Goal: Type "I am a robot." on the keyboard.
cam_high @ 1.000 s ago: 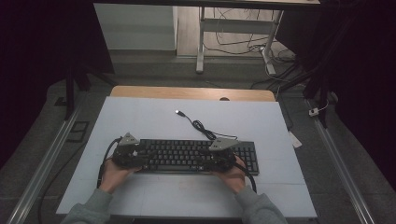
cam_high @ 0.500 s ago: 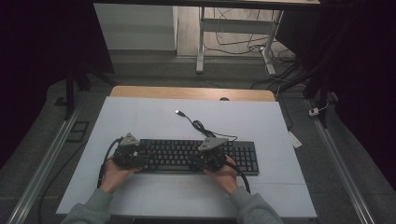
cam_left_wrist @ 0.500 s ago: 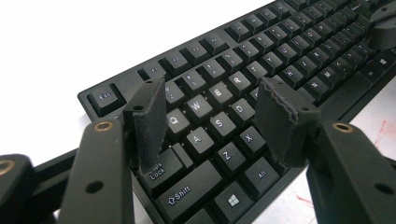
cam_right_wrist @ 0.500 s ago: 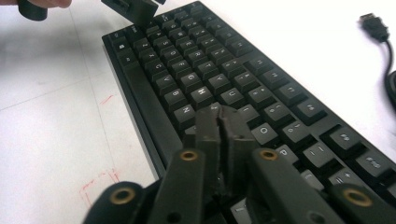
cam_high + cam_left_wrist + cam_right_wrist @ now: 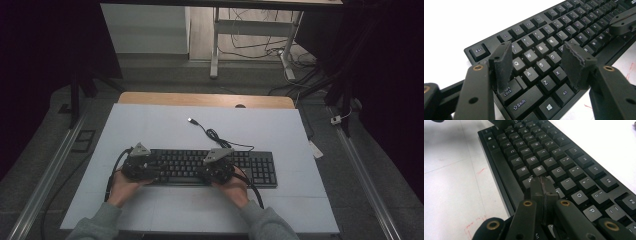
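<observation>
Right gripper shifted leftward along black keyboard since earlier frame, jaws just closed, pressed together, nothing held. Left gripper jaws wide above keys. Keyboard laid on table.

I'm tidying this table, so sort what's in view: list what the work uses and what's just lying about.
In use:
- keyboard
- left gripper, jaws open over the Q, A and Z keys
- right gripper, jaws shut, tip at the keys near J

Lying about:
- keyboard's cable, unplugged, its USB plug loose on the white table
- small white item at the table's right edge
</observation>
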The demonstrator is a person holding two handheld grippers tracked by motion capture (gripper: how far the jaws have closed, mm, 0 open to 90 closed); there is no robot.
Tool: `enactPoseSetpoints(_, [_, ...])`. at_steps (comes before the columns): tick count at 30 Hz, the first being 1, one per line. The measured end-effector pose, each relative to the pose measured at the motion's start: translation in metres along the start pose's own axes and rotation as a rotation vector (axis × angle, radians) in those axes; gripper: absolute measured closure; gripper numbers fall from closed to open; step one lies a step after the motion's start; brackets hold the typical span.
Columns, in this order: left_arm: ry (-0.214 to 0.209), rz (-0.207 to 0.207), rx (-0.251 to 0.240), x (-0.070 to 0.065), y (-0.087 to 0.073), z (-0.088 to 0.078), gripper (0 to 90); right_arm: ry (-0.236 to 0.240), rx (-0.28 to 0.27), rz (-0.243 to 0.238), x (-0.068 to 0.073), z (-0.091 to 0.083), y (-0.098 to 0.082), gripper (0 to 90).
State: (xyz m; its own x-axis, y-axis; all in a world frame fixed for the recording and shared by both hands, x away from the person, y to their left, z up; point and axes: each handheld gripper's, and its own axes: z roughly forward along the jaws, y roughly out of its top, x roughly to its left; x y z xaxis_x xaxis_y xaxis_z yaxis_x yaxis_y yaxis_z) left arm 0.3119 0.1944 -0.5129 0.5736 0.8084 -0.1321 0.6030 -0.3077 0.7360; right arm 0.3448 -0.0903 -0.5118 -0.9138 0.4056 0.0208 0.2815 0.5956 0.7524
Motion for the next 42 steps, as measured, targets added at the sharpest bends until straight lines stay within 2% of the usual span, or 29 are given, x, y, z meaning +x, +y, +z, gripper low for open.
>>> enactPoseSetpoints(15, [0.001, 0.004, 0.004, 0.000, 0.000, 0.001, 41.9, -0.003, 0.018, 0.009, 0.000, 0.009, 0.001, 89.5])
enactPoseSetpoints(33, [0.004, 0.008, 0.009, -0.001, -0.001, 0.002, 41.8, -0.034, 0.038, -0.029, 0.004, 0.012, 0.002, 89.7])
enactPoseSetpoints(38, [0.002, 0.006, 0.011, 0.000, -0.001, 0.002, 41.7, -0.035, 0.011, -0.031, 0.003, 0.007, 0.003, 89.7])
enactPoseSetpoints(42, [0.004, 0.006, 0.012, 0.000, -0.001, 0.002, 41.4, -0.031, -0.003, -0.012, 0.001, 0.004, 0.004, 89.7])
